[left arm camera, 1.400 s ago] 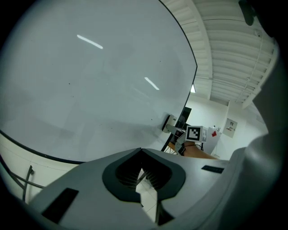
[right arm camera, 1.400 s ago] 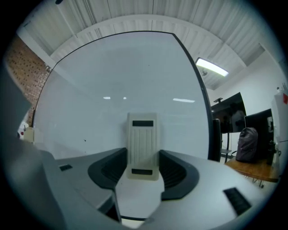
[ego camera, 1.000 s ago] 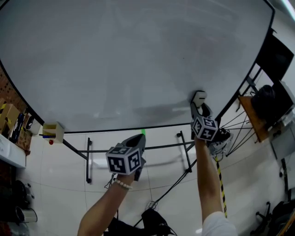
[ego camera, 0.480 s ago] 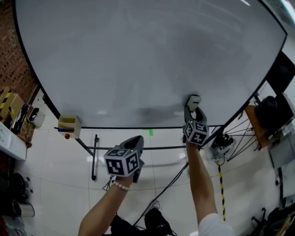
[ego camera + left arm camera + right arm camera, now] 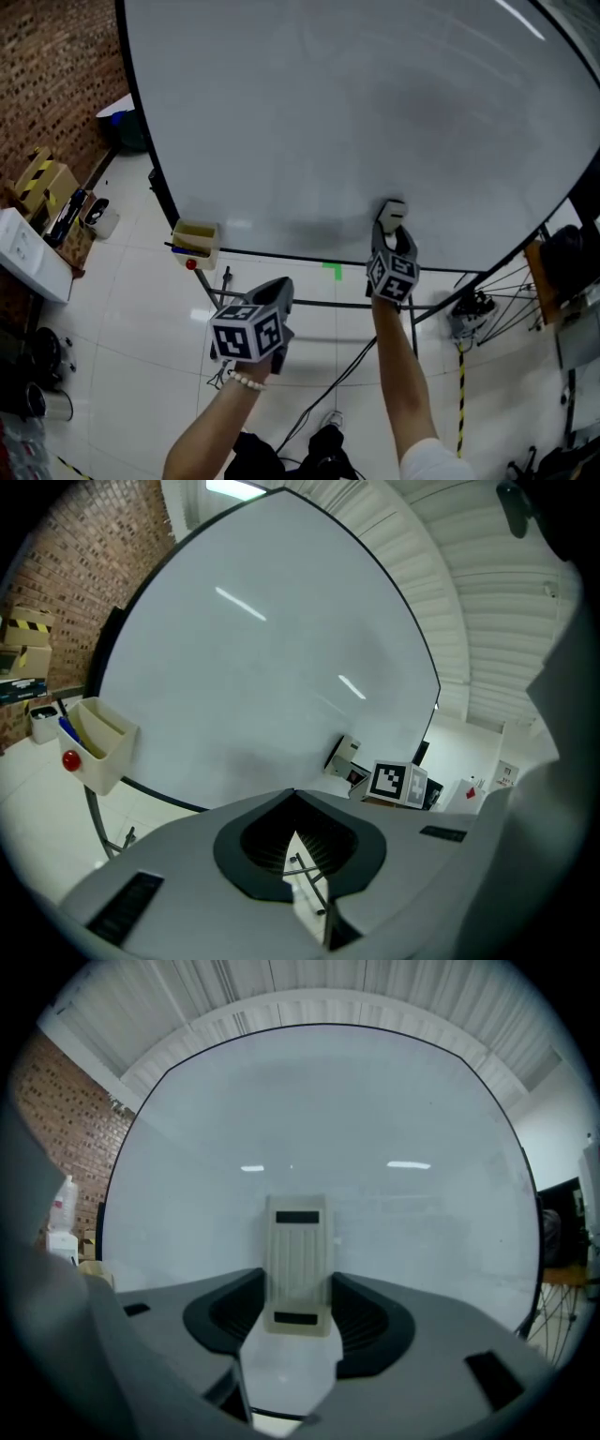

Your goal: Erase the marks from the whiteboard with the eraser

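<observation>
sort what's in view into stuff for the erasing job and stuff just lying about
For the job: whiteboard; eraser, gripped in the right tongs.

Lying about: marker holder at the board's lower left corner; cardboard boxes by the brick wall; left tongs, shut and empty.

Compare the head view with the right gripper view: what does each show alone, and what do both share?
Head view only: the left tool, the person's arms and the floor. Right gripper view only: the slatted ceiling and the ribbed face of the eraser. Both: the whiteboard and the right tool, shut on the eraser.
</observation>
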{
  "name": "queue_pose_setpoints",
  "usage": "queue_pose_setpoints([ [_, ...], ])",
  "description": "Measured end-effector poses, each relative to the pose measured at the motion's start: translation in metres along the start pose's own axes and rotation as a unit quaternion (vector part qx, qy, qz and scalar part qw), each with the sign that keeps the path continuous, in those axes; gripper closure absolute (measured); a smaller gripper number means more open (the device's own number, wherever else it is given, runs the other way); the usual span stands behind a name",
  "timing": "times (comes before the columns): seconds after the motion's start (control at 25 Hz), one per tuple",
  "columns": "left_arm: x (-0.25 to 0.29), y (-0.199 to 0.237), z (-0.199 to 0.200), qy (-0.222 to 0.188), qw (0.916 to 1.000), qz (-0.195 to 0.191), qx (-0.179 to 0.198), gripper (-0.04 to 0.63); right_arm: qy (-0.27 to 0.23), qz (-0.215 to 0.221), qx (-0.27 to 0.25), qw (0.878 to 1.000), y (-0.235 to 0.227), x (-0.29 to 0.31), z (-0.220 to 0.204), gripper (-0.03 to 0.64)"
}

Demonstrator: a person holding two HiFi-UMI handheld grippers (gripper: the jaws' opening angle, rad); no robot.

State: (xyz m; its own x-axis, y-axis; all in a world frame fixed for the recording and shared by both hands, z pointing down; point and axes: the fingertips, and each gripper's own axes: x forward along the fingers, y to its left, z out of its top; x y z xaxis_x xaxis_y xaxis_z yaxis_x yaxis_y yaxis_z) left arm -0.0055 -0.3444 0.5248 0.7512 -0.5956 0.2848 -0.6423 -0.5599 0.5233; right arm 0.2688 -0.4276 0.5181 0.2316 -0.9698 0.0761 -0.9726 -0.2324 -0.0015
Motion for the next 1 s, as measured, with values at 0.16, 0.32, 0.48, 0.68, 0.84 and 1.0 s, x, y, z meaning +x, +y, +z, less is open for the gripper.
queue_pose_setpoints([
  [0.16,-0.038,0.039,0.011,-0.010,0.9998,0.014,-0.009,0.607,0.006,0.011,0.001,1.000,0.057,0.003,-0.002,0.364],
  [0.32,-0.070,0.074,0.022,-0.018,0.9994,0.028,-0.005,0.607,-0.001,0.010,0.012,1.000,0.102,0.007,-0.005,0.364],
  [0.48,-0.098,0.108,0.032,-0.019,0.9992,0.035,-0.004,0.607,-0.007,0.007,0.014,1.000,0.145,0.011,-0.005,0.364],
  [0.68,-0.128,0.143,0.039,-0.020,0.9990,0.039,-0.008,0.607,-0.006,0.025,0.007,1.000,0.210,0.013,-0.004,0.364],
  [0.84,-0.151,0.165,0.041,-0.023,0.9988,0.041,-0.013,0.607,-0.009,0.041,0.003,0.999,0.264,0.015,-0.002,0.364],
  [1.0,-0.173,0.187,0.045,-0.027,0.9982,0.050,-0.017,0.607,-0.007,0.057,0.004,0.998,0.314,0.018,-0.003,0.364],
])
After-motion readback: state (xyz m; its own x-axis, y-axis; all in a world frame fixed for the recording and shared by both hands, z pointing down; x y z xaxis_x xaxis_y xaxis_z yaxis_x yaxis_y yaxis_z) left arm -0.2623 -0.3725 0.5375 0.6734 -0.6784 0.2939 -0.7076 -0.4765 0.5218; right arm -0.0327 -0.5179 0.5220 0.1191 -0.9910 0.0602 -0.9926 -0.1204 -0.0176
